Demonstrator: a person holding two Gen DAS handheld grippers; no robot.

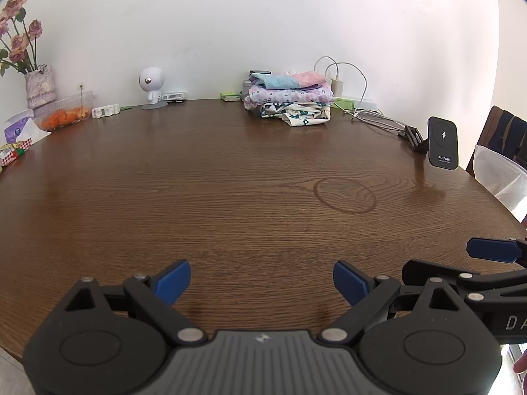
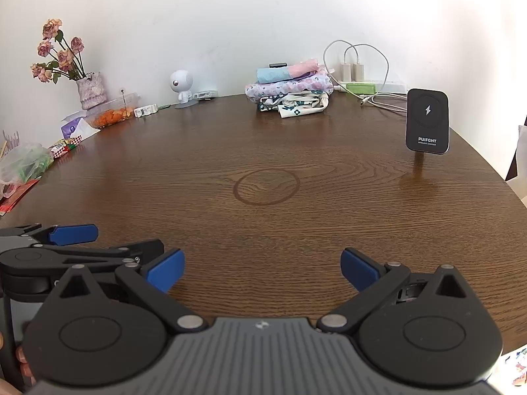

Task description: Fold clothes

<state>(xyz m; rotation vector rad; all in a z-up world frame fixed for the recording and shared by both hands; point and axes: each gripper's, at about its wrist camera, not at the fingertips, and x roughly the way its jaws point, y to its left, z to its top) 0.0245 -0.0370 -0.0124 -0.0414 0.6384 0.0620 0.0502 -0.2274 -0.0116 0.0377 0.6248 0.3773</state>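
A stack of folded clothes (image 1: 291, 102) (image 2: 291, 93), floral and pastel, sits at the far side of the brown wooden table (image 1: 230, 197) (image 2: 263, 217) near the wall. My left gripper (image 1: 262, 279) hovers open over the near table edge, nothing between its blue pads. My right gripper (image 2: 262, 268) is likewise open and empty, close beside the left one. In the left wrist view the right gripper's blue finger (image 1: 494, 250) shows at the right edge; in the right wrist view the left gripper's finger (image 2: 74, 233) shows at the left edge.
A black wireless charger stand (image 1: 443, 146) (image 2: 427, 121) is on the right. Cables and plugs (image 1: 349, 82) (image 2: 359, 65) lie behind the clothes. A vase of flowers (image 2: 89, 89), a white robot figure (image 1: 151, 87), a food tub (image 1: 66, 115) and snack bags (image 2: 23, 161) line the left.
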